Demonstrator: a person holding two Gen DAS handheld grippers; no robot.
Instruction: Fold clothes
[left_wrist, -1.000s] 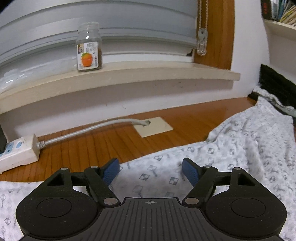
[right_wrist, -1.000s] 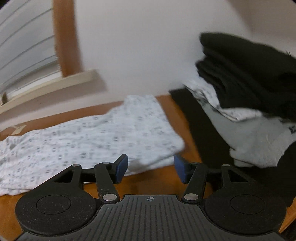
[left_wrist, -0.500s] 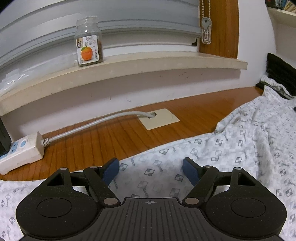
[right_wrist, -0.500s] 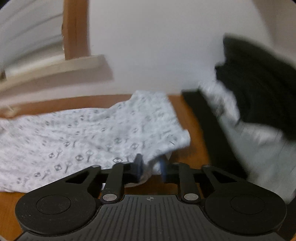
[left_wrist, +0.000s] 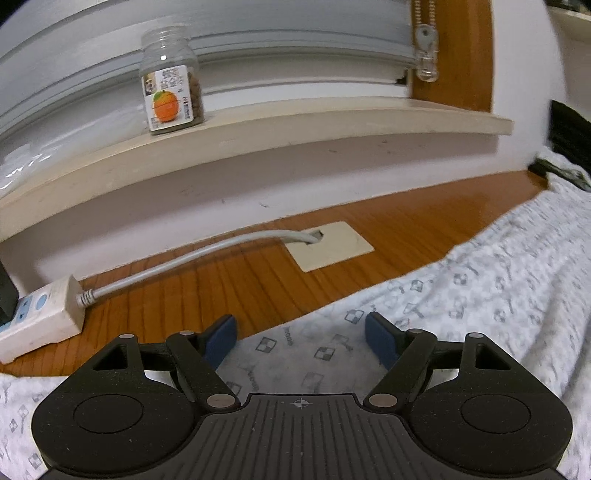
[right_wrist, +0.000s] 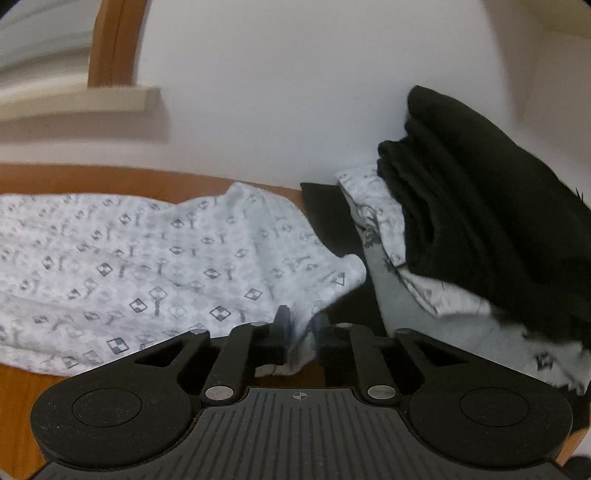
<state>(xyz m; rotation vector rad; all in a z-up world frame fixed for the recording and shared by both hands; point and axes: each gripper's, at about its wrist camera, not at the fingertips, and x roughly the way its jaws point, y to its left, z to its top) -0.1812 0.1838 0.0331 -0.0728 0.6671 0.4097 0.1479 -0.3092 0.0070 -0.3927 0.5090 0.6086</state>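
Pinching a corner of the patterned garment (right_wrist: 159, 258) between its fingers, the right gripper (right_wrist: 299, 323) held it above the bench (right_wrist: 22, 406); the left gripper (left_wrist: 300, 334) hovered spread over cloth, likely needing its own edge hold

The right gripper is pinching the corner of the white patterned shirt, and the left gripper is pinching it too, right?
Not quite. The right gripper is pinching the corner of the white patterned shirt, but the left gripper is not. The left wrist view shows its fingers spread wide open above the shirt, gripping nothing.
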